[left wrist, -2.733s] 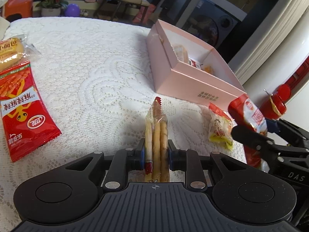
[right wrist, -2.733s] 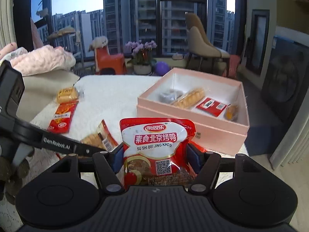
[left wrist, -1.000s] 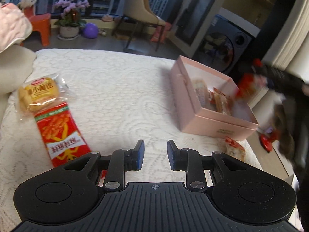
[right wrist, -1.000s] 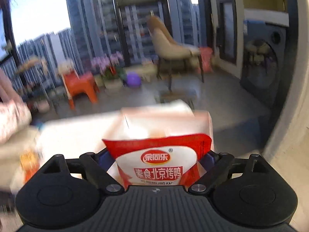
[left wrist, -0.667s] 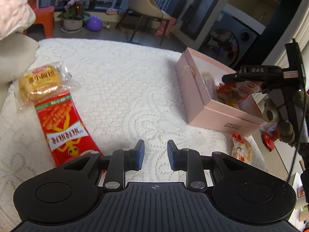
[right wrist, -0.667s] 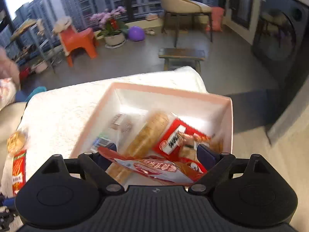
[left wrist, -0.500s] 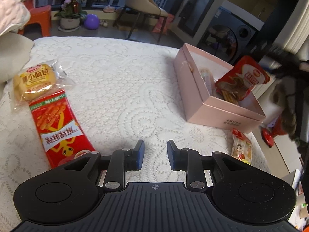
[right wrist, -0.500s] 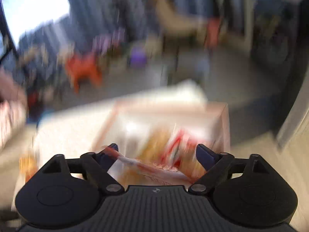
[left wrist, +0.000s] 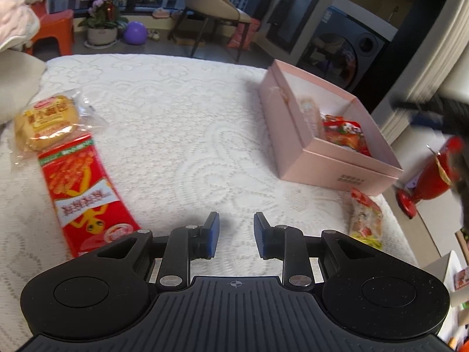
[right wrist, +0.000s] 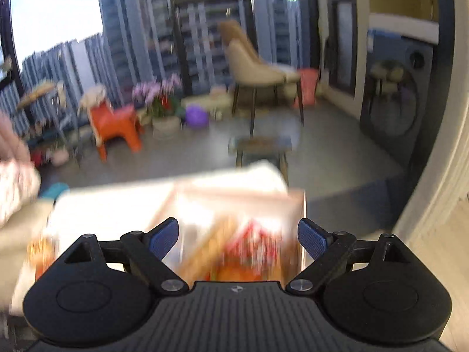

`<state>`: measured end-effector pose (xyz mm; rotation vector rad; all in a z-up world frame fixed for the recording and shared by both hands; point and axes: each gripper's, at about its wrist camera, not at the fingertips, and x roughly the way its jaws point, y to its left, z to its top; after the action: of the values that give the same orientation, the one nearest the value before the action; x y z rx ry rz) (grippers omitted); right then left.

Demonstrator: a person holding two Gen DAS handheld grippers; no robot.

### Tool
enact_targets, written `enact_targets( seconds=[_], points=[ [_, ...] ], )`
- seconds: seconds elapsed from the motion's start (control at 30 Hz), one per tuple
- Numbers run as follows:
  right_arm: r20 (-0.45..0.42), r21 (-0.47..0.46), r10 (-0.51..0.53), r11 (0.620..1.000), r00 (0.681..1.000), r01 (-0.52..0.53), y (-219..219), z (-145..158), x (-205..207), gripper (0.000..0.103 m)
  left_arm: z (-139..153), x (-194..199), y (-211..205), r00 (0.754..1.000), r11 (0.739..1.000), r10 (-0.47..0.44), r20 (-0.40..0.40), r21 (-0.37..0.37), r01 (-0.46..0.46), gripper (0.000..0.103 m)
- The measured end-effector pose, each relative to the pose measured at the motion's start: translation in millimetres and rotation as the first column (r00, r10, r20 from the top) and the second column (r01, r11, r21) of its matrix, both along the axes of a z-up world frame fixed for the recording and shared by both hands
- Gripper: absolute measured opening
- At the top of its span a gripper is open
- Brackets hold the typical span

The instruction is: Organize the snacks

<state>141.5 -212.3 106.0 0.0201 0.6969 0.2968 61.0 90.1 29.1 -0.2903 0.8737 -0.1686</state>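
Note:
My left gripper hovers low over the white lace tablecloth. Its blue pads stand close together with nothing between them. A long red snack pack and a wrapped yellow bun lie to its left. The pink box stands at the right, with a red pouch on top of the other snacks inside. A small yellow-red packet lies by the box's near corner. My right gripper is open and empty, above the blurred pink box.
The table's right edge drops off just past the small packet. Beyond that edge a red vase-shaped object stands on the floor. A beige chair, a flower pot and an orange stool stand beyond the far edge.
The red pouch has left my right gripper and now lies in the pink box. The right gripper has pulled back, empty. My left gripper has stayed in place, empty.

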Motion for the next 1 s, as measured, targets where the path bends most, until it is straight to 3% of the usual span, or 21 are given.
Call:
enact_targets(
  seconds=[0.13,0.23,0.37,0.4,0.53,0.63,0.7,0.77,0.87,1.0],
  points=[
    [-0.170,0.021,0.119,0.993,0.978,-0.117,8,-28,-53,0.089,0,-2,13,0.998,0.998,0.059,-0.005,0.025,-0.059,0.029],
    [-0.347,0.076,0.247,0.969,0.905,-0.236,26,-61,-88,0.089,-2,-4,18,0.998,0.998,0.070,-0.009,0.004,-0.070,0.029],
    [-0.495,0.063,0.264,0.961,0.828,-0.268,54,-94,-119,0.091,-1,-10,17,0.998,0.998,0.064,0.001,-0.008,-0.064,0.029],
    [-0.465,0.035,0.247,0.965,0.850,-0.261,60,-95,-130,0.091,-1,-13,17,0.998,0.998,0.066,0.003,-0.005,-0.066,0.029],
    [-0.452,-0.010,0.280,0.948,0.847,-0.319,93,-96,-140,0.093,1,-21,23,0.994,0.993,0.110,0.017,0.038,-0.111,0.029],
    [-0.417,-0.150,0.278,0.918,0.866,-0.367,123,-102,-150,0.098,3,-23,27,0.991,0.989,0.135,0.021,0.059,-0.136,0.029],
    [-0.369,-0.213,0.313,0.888,0.875,-0.407,134,-101,-159,0.092,3,-24,29,0.990,0.988,0.139,0.019,0.068,-0.140,0.029],
    [-0.345,-0.203,0.349,0.879,0.871,-0.432,134,-98,-160,0.088,2,-24,30,0.990,0.987,0.141,0.013,0.079,-0.142,0.029],
    [-0.256,-0.229,0.326,0.894,0.910,-0.384,121,-87,-152,0.084,-1,-22,30,0.989,0.985,0.146,0.000,0.088,-0.146,0.029],
    [-0.096,-0.296,0.207,0.928,0.974,-0.226,95,-73,-130,0.084,-2,-20,28,0.990,0.986,0.139,-0.008,0.094,-0.138,0.029]
  ],
)
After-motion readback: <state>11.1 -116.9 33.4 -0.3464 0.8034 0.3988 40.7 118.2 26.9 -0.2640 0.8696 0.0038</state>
